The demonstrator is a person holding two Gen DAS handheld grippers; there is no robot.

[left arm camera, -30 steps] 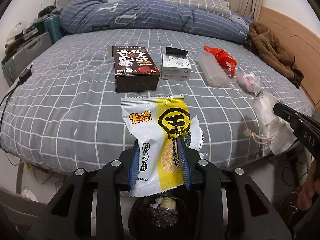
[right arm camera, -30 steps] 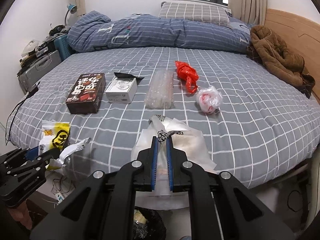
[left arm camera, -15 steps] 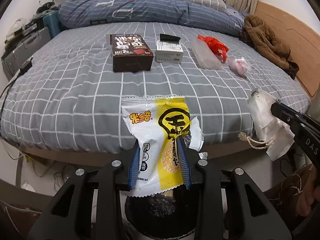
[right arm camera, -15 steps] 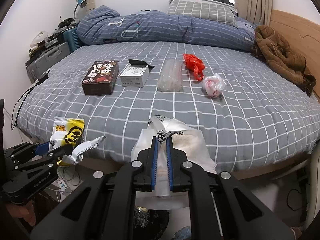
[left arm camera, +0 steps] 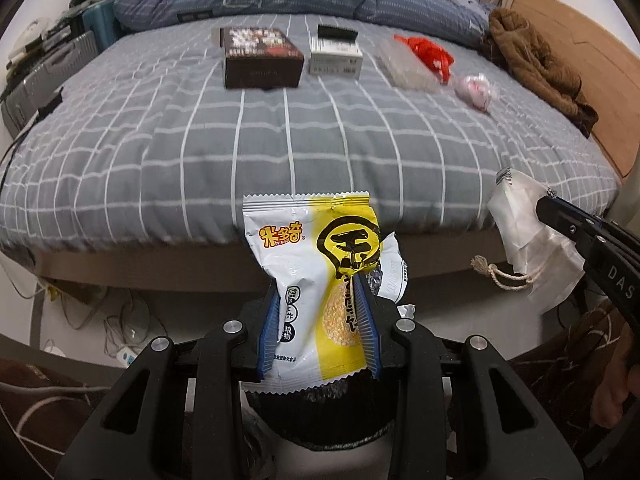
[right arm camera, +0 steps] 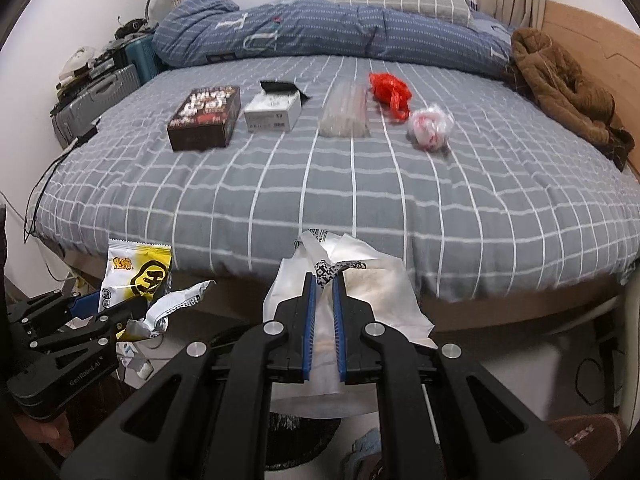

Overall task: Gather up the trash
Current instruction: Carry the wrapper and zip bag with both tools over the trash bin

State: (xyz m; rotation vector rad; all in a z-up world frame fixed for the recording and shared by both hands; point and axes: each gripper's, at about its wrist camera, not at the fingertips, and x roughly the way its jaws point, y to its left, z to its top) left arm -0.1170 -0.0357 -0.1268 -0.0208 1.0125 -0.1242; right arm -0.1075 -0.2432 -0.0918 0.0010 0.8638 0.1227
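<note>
- Left wrist view: the left gripper (left arm camera: 318, 308) has its 2 blue-padded fingers (left arm camera: 269, 326) pressed against the sides of a yellow-and-white snack packet (left arm camera: 316, 264). The jaws stand narrowly apart, the gap filled by the packet.
- The packet stands upright between the pads, its crimped top edge above the fingertips. A crumpled silver wrapper (left arm camera: 394, 276) shows just behind its right edge.
- Directly below the packet sits a dark round trash bin (left arm camera: 320, 416), on the floor in front of the bed (left arm camera: 160, 140).
- On the grid-pattern bedcover, well apart from the gripper, lie in a row: a dark brown box (left arm camera: 262, 58), a white box (left arm camera: 335, 56), a clear plastic sleeve (left arm camera: 404, 66), a red plastic bag (left arm camera: 428, 54) and a pink-and-white wad (left arm camera: 476, 90).
- At the right edge, the right gripper (left arm camera: 550, 204) pinches a white drawstring bag (left arm camera: 528, 244).
- Right wrist view: the right gripper (right arm camera: 323, 280) has its 2 fingers (right arm camera: 309, 320) closed nearly together on the white drawstring bag (right arm camera: 376, 292), which bulges out on both sides of the pads.
- The bag hangs in front of the bed edge, above the floor; a dark round shape below it is partly hidden.
- At lower left, the left gripper (right arm camera: 108, 304) holds the snack packet (right arm camera: 134, 272), with the silver wrapper (right arm camera: 172, 304) beside it.
- The brown box (right arm camera: 204, 118), white box (right arm camera: 274, 112), plastic sleeve (right arm camera: 346, 114), red bag (right arm camera: 390, 92) and wad (right arm camera: 430, 124) lie on the bed.
</note>
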